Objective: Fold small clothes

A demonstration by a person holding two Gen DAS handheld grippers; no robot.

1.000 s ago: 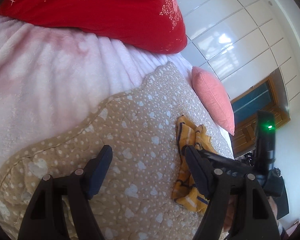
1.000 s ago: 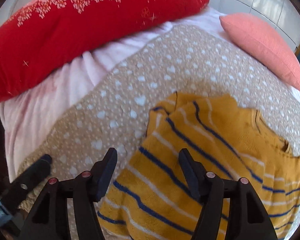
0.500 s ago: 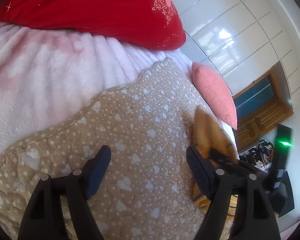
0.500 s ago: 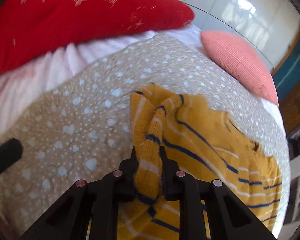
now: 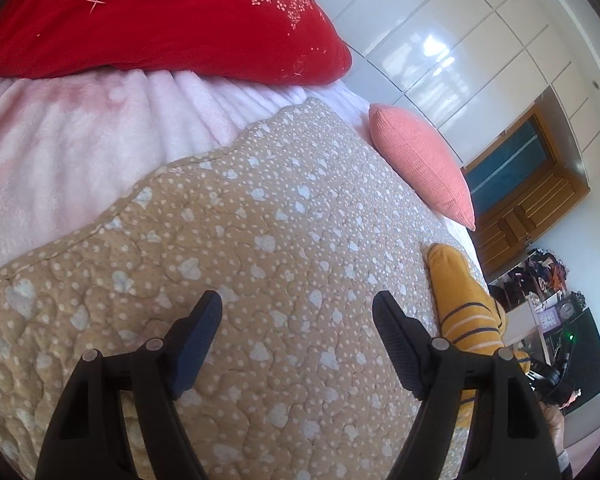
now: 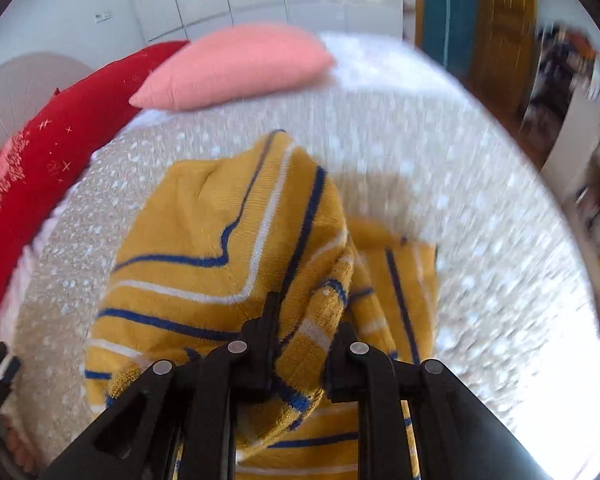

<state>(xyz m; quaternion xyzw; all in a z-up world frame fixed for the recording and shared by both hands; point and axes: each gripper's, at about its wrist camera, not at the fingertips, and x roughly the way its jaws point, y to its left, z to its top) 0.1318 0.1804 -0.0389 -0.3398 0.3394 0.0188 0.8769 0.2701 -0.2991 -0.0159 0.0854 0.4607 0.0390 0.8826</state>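
Observation:
A small mustard-yellow sweater with blue and white stripes (image 6: 228, 248) lies on a beige dotted quilt (image 6: 460, 184). My right gripper (image 6: 300, 344) is shut on a bunched fold of the sweater and holds it lifted over the rest of the garment. In the left wrist view the sweater (image 5: 466, 304) shows as a raised hump at the right, just beyond the right finger. My left gripper (image 5: 296, 320) is open and empty, low over the bare quilt (image 5: 240, 240), to the left of the sweater.
A large red pillow (image 5: 160, 16) and a pink fleece blanket (image 5: 60, 140) lie at the far side of the bed. A coral cushion (image 5: 420, 164) sits at the bed's far right edge. White wardrobe doors (image 5: 480, 40) and a wooden door (image 5: 524, 184) stand beyond.
My right gripper closed on the sweater's edge, then lifted it and swung it right across the garment. The left gripper stayed open and shifted slightly.

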